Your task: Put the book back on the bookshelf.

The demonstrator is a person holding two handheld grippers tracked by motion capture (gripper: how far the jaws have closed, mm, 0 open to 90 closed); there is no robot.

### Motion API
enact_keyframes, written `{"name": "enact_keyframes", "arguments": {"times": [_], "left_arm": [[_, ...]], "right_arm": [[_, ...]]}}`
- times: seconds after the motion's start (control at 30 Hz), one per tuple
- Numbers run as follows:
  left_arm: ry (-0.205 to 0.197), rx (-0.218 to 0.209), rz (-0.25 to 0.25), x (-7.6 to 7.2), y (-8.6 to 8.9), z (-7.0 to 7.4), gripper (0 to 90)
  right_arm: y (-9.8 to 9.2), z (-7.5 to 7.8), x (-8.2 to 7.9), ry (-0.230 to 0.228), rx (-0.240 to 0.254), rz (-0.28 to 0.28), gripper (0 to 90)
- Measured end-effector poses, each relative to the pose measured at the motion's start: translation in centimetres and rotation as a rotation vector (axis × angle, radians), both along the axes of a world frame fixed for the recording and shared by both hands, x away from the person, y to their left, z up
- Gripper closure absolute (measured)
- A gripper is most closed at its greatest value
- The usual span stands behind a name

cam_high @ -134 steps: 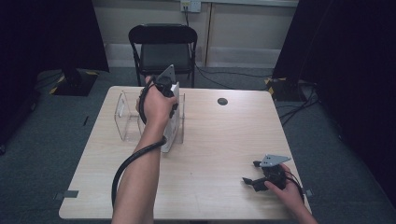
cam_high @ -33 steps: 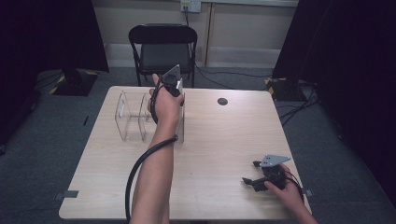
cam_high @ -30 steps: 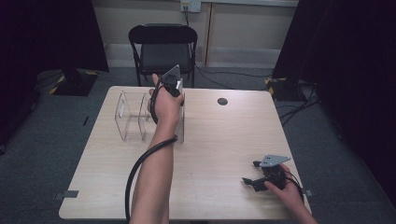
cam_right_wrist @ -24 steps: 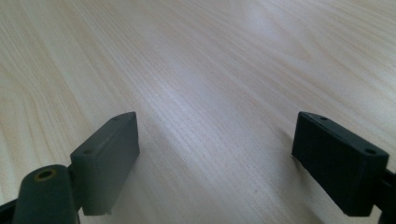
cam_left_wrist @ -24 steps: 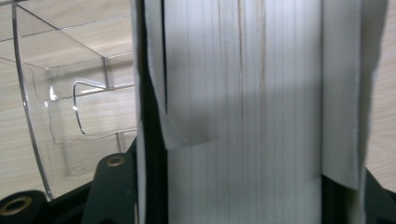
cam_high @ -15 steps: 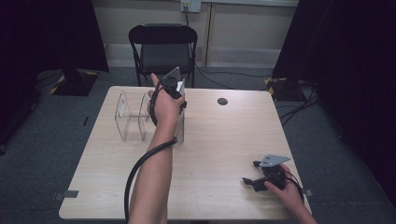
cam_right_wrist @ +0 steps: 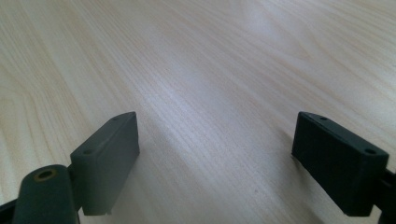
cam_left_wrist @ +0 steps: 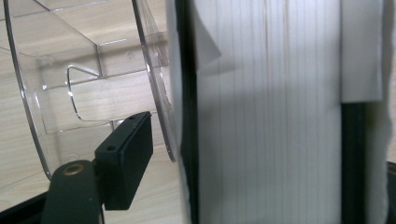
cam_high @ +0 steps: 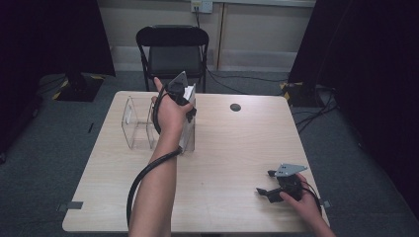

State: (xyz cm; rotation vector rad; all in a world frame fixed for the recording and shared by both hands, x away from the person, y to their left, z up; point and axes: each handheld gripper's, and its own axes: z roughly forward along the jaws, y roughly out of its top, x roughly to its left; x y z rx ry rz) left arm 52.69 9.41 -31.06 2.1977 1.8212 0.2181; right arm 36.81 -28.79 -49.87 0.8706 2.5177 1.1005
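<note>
The clear rack (cam_high: 141, 123) stands on the far left part of the bench (cam_high: 227, 148), its upright dividers walling off narrow slots. A thick book (cam_high: 188, 118) stands upright in the rightmost slot, hard against a divider (cam_left_wrist: 154, 84), so no gap is left on that side. The left gripper (cam_high: 178, 94) sits over the book's top. From the rack across to the right gripper (cam_high: 279, 185) the wood lies bare, save a small dark disc (cam_high: 235, 107) near the far edge.

Recording studio or lab, black curtains (cam_high: 54, 34), folding chair (cam_high: 173, 52), floor cables (cam_high: 316, 106)
</note>
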Motion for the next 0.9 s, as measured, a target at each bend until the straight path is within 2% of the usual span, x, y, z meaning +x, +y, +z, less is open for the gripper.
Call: {"name": "enact_keyframes", "arguments": {"times": [0.27, 0.37, 0.43, 0.5, 0.67, 0.9], "left_arm": [[-0.005, -0.029, 0.001, -0.5, 0.5, 0.4, 24.3], [-0.014, -0.026, -0.011, -0.7, 0.5, 0.4, 25.0], [0.001, -0.025, -0.021, -0.8, 0.6, 0.3, 24.7], [-0.002, -0.024, -0.019, -1.0, 0.6, 0.3, 24.6], [0.002, -0.046, -0.018, -1.3, 1.1, 0.2, 23.2], [-0.002, -0.047, -0.033, -1.7, 1.2, 0.1, 23.2]], "right_arm": [[0.0, 0.0, 0.0, -0.001, 0.000, 0.001, 14.2], [0.0, 0.0, 0.0, 0.000, 0.000, 0.001, 14.2], [0.0, 0.0, 0.0, 0.000, 0.000, 0.001, 14.2], [0.0, 0.0, 0.0, 0.000, 0.000, 0.001, 14.2], [0.0, 0.0, 0.0, 0.000, 0.000, 0.001, 14.2], [0.0, 0.0, 0.0, 0.000, 0.001, 0.001, 14.2]]}}
